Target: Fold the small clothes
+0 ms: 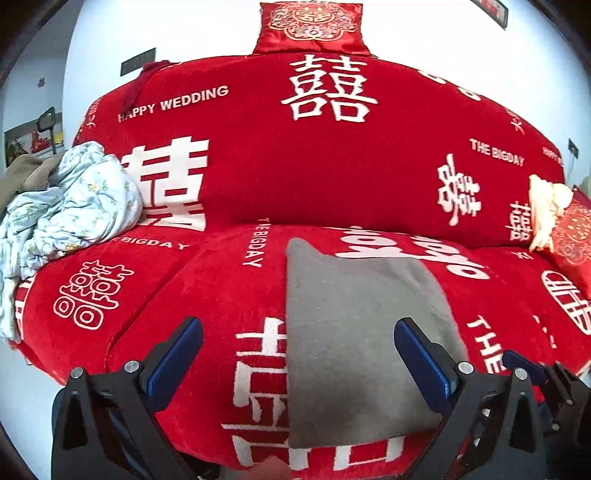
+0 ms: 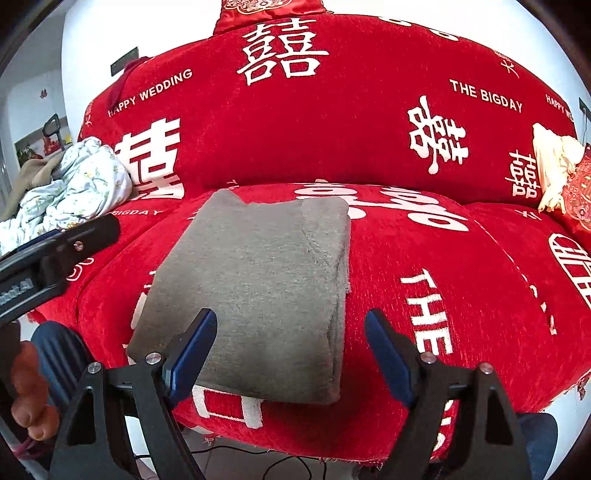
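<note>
A grey garment (image 1: 354, 332) lies folded into a long rectangle on the red sofa seat (image 1: 207, 295). In the left wrist view my left gripper (image 1: 297, 328) hovers over its near left edge, jaws wide open and empty. The same grey garment (image 2: 266, 288) shows in the right wrist view, with my right gripper (image 2: 291, 323) open above its near right corner, pads apart from the cloth. The left gripper's finger (image 2: 74, 240) pokes in at the left of that view.
A crumpled pale floral cloth (image 1: 70, 199) is piled at the sofa's left end. A cream cloth (image 1: 543, 206) and a red embroidered cushion (image 1: 572, 229) sit at the right end. Another red cushion (image 1: 310, 26) tops the backrest. A person's hand (image 2: 29, 391) and knee show low left.
</note>
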`<state>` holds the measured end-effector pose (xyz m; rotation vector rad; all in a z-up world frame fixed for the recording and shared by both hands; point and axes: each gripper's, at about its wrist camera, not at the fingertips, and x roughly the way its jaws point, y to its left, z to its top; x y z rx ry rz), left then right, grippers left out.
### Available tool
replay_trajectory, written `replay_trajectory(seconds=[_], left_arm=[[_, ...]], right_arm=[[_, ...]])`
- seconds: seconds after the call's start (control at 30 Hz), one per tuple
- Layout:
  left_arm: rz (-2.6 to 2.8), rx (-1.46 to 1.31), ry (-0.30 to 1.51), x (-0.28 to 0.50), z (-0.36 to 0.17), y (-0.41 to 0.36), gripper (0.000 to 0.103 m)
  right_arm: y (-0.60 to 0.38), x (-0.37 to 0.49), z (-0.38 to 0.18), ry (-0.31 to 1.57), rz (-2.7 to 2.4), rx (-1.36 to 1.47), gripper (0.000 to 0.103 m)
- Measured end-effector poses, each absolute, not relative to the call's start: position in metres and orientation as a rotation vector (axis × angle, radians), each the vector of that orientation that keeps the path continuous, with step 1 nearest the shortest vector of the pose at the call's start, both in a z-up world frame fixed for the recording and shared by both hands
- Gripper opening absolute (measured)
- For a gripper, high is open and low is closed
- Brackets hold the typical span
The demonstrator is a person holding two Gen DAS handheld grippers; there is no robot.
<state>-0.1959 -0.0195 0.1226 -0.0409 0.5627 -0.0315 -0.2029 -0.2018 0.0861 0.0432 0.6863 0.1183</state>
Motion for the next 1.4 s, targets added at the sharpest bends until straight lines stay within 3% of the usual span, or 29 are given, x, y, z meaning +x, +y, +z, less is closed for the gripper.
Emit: replay_trajectory(seconds=[1.4], left_arm=[[-0.02, -0.002, 0.63, -0.2, 0.116, -0.024, 0.103]], right_arm=[[-0.191, -0.208, 0.091, 0.693, 0.129, 0.017, 0.085]])
